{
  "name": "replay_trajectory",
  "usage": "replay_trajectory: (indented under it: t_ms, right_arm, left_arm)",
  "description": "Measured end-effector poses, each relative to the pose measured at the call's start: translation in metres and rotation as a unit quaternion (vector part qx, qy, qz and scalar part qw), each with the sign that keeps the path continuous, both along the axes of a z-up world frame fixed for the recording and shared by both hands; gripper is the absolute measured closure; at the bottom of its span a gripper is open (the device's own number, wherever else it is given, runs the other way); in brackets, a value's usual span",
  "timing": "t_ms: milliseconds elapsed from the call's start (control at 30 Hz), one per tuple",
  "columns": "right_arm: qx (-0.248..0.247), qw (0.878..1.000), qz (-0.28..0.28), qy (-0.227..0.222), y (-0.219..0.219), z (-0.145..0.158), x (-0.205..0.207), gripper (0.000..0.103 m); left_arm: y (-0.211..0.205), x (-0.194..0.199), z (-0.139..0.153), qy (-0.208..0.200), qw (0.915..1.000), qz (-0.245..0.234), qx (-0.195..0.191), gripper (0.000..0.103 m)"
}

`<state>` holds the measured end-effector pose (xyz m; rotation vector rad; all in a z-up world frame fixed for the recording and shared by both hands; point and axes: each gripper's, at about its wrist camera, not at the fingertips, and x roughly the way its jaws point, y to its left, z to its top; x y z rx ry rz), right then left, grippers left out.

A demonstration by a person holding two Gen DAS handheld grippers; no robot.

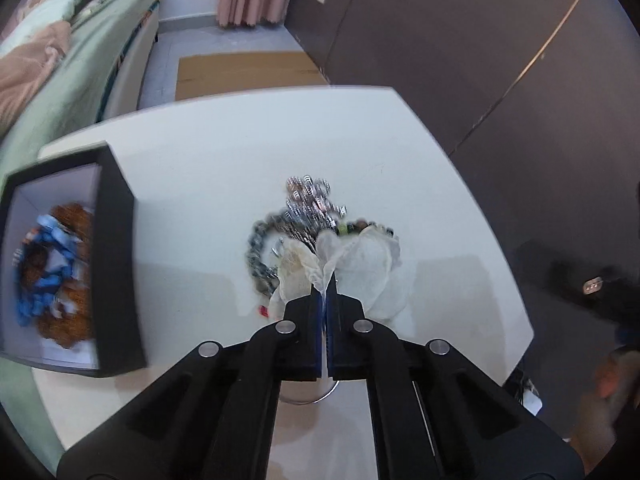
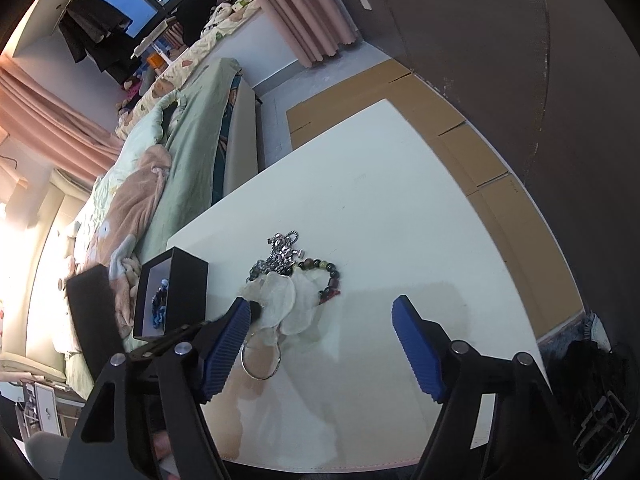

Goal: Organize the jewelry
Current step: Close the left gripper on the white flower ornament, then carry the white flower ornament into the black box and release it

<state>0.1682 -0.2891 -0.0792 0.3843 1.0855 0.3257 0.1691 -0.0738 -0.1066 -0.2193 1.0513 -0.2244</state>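
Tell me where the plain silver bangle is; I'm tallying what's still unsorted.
In the right wrist view the plain silver bangle lies flat on the white table, at the near edge of the white petal-shaped piece, beside the right gripper's left finger.

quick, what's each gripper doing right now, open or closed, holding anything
Left gripper: closed, fingers pinching the white sheer pouch.
Right gripper: open, nothing between its fingers, above the table.

white table | on it: black box, jewelry heap, white fabric flower, metal bangle
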Motion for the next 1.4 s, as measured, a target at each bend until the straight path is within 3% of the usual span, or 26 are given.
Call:
replay_trajectory:
  t_ms: [300, 400, 733, 933, 1100, 1133, 1267, 1400]
  right_arm:
    - [-0.012, 1.000, 0.027, 0.010, 0.025, -0.008, 0.001, 0.045]
    - [-0.018, 0.999, 0.035, 0.012, 0.035, -0.012, 0.003, 0.047]
    - [-0.009, 0.999, 0.040, 0.027, 0.064, -0.028, 0.022, 0.074]
    - [-0.037, 0.998, 0.041, 0.033, 0.079, -0.041, 0.037, 0.077]
    - [-0.061, 0.996, 0.047, 0.043, 0.091, -0.053, 0.043, 0.085]
    - [-0.064, 0.996, 0.048, 0.047, 0.091, -0.056, 0.044, 0.091]
    - [-0.056, 0.997, 0.043, 0.043, 0.087, -0.053, 0.044, 0.094]
    - [-0.012, 0.999, 0.036, 0.021, 0.079, -0.035, 0.039, 0.095]
  left_arm:
    - [0.037, -0.010, 0.038, -0.036, 0.9987, 0.028, -0.024, 0.100]
    - [0.048, -0.012, 0.042, -0.041, 0.9981, 0.039, -0.025, 0.100]
    - [0.077, -0.015, 0.055, -0.058, 0.9954, 0.068, -0.036, 0.100]
    - [0.089, -0.017, 0.057, -0.060, 0.9944, 0.077, -0.042, 0.100]
    - [0.095, -0.018, 0.056, -0.058, 0.9941, 0.081, -0.044, 0.100]
    - [0.096, -0.018, 0.056, -0.058, 0.9940, 0.081, -0.044, 0.100]
    - [0.099, -0.019, 0.057, -0.058, 0.9936, 0.084, -0.048, 0.100]
    - [0.105, -0.023, 0.064, -0.067, 0.9926, 0.087, -0.052, 0.100]
